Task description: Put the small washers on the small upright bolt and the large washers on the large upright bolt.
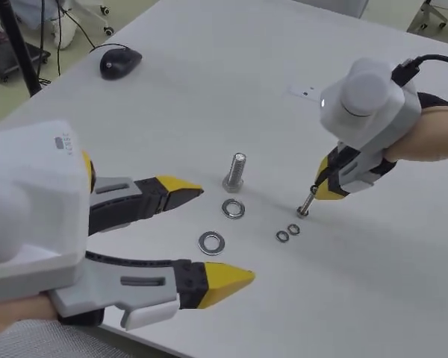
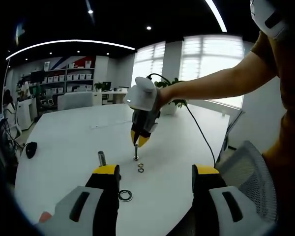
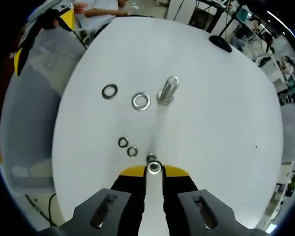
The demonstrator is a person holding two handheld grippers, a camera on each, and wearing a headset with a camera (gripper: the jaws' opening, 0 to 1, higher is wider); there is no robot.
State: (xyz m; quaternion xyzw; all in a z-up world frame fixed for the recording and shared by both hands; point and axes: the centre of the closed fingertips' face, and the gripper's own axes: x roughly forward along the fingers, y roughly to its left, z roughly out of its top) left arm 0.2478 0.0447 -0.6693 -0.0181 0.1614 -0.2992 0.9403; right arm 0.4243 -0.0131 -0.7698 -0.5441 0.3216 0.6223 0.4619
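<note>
Sm. bolt (image 1: 306,203): thin, silver, upright.

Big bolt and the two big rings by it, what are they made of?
The large bolt looks like metal, probably steel: it is silvery grey with a shiny top. The two large washers look the same, with bright glints on their flat rims.
</note>
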